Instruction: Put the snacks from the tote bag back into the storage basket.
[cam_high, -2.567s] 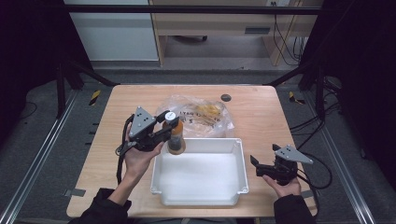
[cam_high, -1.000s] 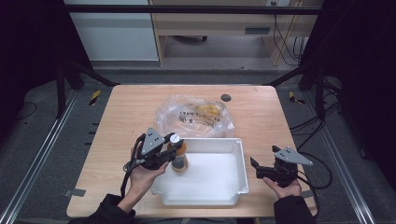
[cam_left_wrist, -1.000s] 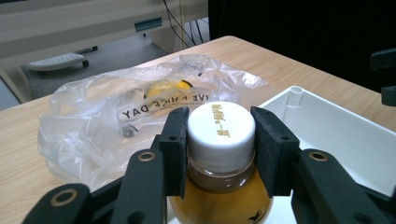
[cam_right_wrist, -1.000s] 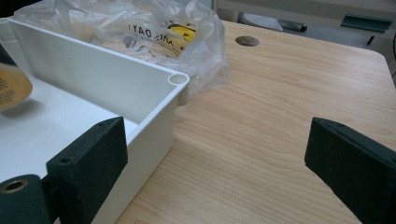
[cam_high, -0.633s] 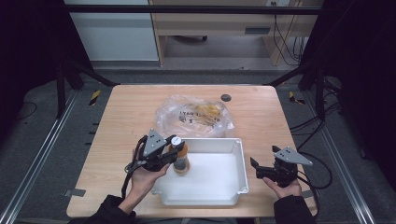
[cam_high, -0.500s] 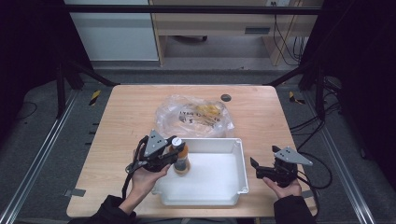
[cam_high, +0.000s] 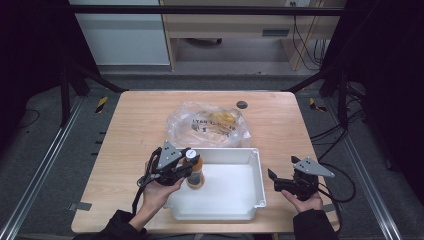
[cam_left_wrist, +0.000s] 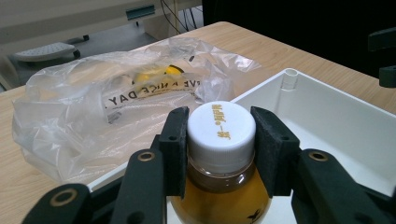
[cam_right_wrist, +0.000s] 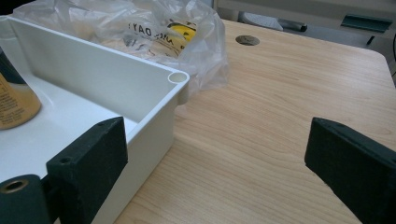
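Note:
A small bottle (cam_high: 194, 171) of amber liquid with a white cap (cam_left_wrist: 220, 127) stands upright at the left end of the white tray (cam_high: 258, 176). My left gripper (cam_high: 189, 166) is shut on the bottle, its pads (cam_left_wrist: 176, 140) pressing the cap and neck from both sides. In the right gripper view the bottle's base (cam_right_wrist: 14, 105) looks to rest on the tray floor. My right gripper (cam_high: 273, 180) is held just right of the tray, low over the table. Its jaws stand wide apart with nothing between them (cam_right_wrist: 219, 154).
A crumpled clear plastic bag (cam_high: 207, 122) with yellow items inside lies just behind the tray, touching its far rim (cam_right_wrist: 93, 60). A dark round disc (cam_high: 242, 104) sits in the tabletop near the far edge. Bare wood lies to the right of the tray.
The left gripper carried the bottle from beside the bag toward the person and down into the tray's left end. Over the last second it barely shifted. The right gripper stayed still.

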